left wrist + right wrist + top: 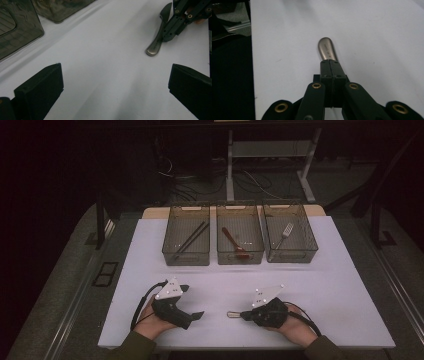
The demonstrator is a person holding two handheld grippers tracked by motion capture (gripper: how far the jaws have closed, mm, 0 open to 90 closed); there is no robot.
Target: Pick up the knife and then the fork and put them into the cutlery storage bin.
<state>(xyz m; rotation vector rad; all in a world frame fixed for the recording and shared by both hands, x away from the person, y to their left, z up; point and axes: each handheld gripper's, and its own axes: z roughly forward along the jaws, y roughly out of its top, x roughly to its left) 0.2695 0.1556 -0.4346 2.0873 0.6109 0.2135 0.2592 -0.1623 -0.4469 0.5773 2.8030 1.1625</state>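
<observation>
From the high view, three clear bins stand in a row at the far side of the white tabletop (320, 270): the left bin (186, 234) holds chopsticks (191, 237), the middle bin (240, 234) a red spoon (235, 243), the right bin (290, 232) a fork (285, 233). Near the front edge, the right gripper (243, 314) grips a metal utensil (233, 314) low over the tabletop, handle pointing toward the left gripper (196, 316), which rests on the tabletop apart from it with nothing between its jaws. Judging by the layout, this looks like sorting cutlery into bins, with three pieces already placed and this one not yet binned.

In the left gripper view, its jaws stand wide apart over bare tabletop. Ahead to the right, the utensil (157, 40) lies flat or nearly so, the right gripper (172, 31) clamped on its middle. Two bins show at upper left.

In the right gripper view, its jaws are pressed together on the utensil (327, 48), whose rounded handle end sticks out beyond them. Whether it is a knife, spoon or fork cannot be told, since the working end is hidden, so which bin it should go to stays an open question.
</observation>
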